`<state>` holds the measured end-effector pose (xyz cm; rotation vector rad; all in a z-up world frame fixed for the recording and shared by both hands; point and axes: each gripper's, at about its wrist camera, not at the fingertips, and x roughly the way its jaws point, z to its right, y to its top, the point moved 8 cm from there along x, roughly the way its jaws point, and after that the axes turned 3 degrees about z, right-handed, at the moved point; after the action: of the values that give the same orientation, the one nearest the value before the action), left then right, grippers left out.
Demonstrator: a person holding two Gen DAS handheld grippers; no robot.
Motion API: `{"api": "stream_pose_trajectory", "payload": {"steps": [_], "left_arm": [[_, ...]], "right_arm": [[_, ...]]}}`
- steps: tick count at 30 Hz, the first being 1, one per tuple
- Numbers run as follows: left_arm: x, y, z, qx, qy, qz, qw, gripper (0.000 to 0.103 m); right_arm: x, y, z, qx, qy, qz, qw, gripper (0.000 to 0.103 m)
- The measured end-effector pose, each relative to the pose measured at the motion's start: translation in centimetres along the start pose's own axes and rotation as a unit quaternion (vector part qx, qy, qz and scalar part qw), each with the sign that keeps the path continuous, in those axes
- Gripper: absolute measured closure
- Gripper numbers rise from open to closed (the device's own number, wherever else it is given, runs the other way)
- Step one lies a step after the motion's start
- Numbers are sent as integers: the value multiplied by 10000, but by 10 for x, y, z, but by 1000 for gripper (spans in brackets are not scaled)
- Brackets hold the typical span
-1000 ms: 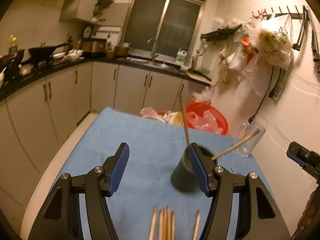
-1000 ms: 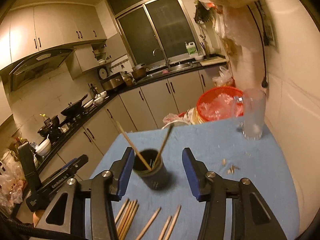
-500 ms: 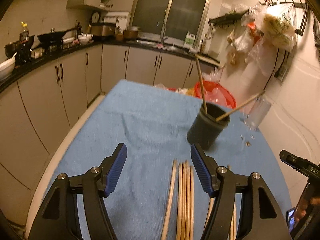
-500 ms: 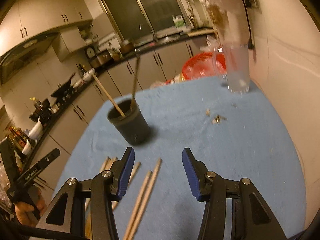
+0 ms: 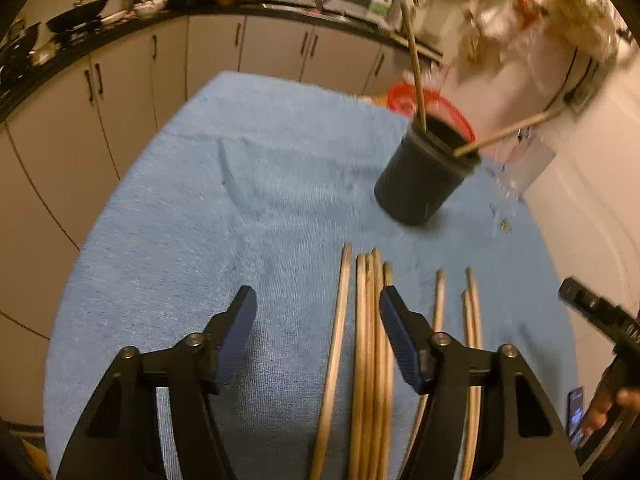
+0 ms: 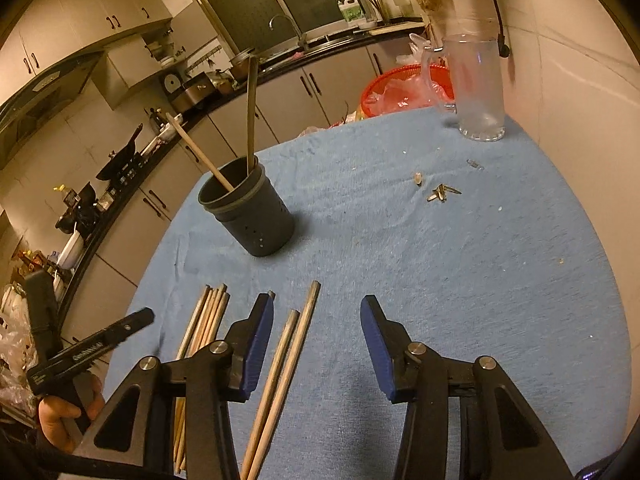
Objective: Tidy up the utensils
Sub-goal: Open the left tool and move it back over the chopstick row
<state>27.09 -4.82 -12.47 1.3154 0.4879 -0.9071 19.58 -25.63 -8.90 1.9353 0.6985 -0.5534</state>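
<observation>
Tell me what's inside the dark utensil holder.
Two chopsticks stand in the utensil holder, leaning apart. Their lower ends and the holder's bottom are hidden by its wall.

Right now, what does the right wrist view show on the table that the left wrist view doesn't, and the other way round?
Only the right wrist view gives a sharp look at the glass mug and the small scraps on the cloth; in the left view these are blurred.

Only the left wrist view shows the open left gripper straddling the bundle of chopsticks.

Both show the dark holder with two sticks in it, loose chopsticks, the blue cloth and the red basket.
</observation>
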Motion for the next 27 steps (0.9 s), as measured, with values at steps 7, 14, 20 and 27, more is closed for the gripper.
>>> {"api": "stream_pose_trajectory", "payload": {"steps": [7,14,20,27], "left_arm": [[30,-5,5,379,52,-402,9985,60],[45,-7,17,669,-13,-570,9961,60],[54,-9,17,817,29,-590,9949,62],[56,-7,18,1042,46,-585,9928,62]], "right_arm": [[12,-4,0,70,-36,-104,9999,54],[24,-18,-6,308,14,-100,9995,54],[38,-22,-8,264,-51,-207,9994,54],[47,-23,-7,158,-113,-268,9995,54]]}}
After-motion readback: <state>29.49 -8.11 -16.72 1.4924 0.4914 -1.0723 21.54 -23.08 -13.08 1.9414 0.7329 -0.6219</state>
